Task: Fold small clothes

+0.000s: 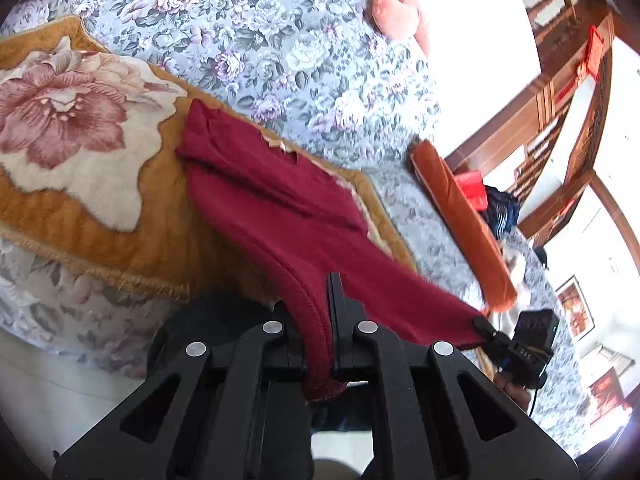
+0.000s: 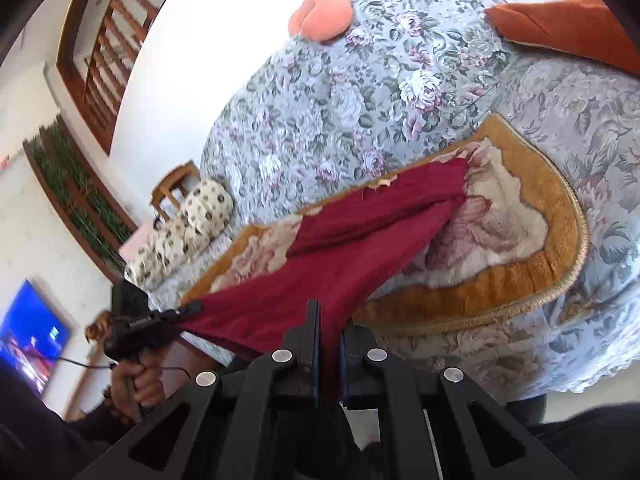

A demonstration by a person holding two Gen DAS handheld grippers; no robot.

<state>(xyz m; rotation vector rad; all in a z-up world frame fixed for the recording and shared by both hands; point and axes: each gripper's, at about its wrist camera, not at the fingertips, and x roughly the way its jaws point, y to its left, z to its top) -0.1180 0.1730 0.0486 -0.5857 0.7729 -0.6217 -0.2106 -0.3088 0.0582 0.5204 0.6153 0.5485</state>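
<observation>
A dark red garment [image 1: 272, 192] lies partly folded on a golden flower-patterned mat [image 1: 80, 216] on a floral sofa [image 1: 280, 40]. Its near edge is lifted off the mat and stretched between both grippers. My left gripper [image 1: 316, 300] is shut on the thick hem at one corner. In the left wrist view, my right gripper [image 1: 484, 326] pinches the other corner, off to the right. In the right wrist view, my right gripper [image 2: 330, 316] is shut on the garment [image 2: 340, 248]. There a hand holds the left gripper [image 2: 192, 306], clamped on the far corner at the left.
An orange cushion [image 1: 460, 216] lies on the sofa to the right of the mat, and a pink cushion [image 1: 396, 12] sits on the sofa back. A spotted pillow [image 2: 188, 228] rests at the sofa's far end. A lit screen [image 2: 32, 336] hangs on the wall.
</observation>
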